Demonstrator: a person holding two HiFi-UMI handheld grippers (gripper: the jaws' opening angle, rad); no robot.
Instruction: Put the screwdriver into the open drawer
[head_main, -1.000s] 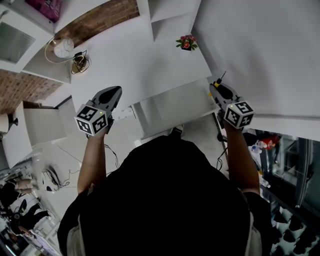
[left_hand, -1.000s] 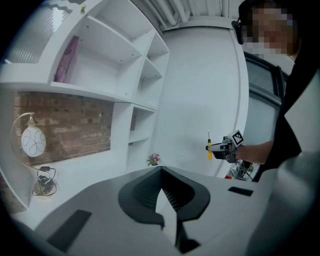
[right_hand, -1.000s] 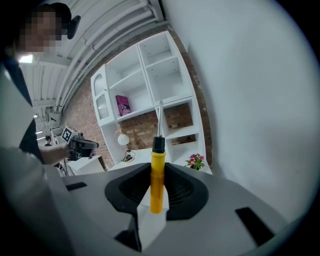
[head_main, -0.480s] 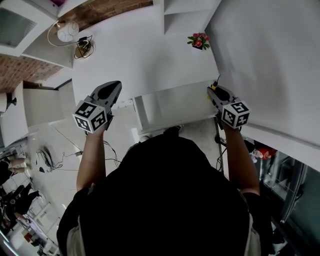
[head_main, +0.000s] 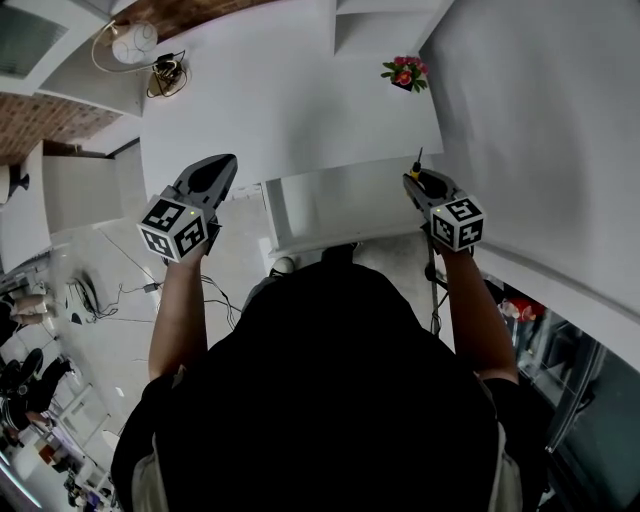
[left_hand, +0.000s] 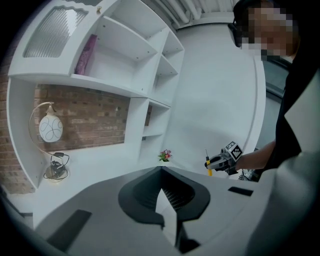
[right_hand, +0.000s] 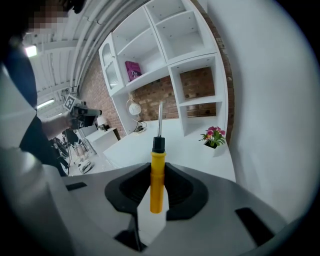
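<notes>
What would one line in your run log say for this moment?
right gripper: shut on screwdriver | left gripper: shut, empty | drawer: open, screwdriver not yet inside

I am looking down on a white countertop (head_main: 290, 110), and behind it a brick wall (left_hand: 90, 117) is showing beneath white shelves (left_hand: 125, 55), one of them carrying a magenta book (left_hand: 87, 54). A round globe lamp (head_main: 133, 42) is sitting at the countertop's far left end and a small pot of pink flowers (head_main: 403, 74) at its far right corner. Right of the countertop a plain white wall (head_main: 540, 120) is rising, while left of it dark cables (head_main: 82, 295) are trailing over a pale floor (head_main: 110, 260).
</notes>
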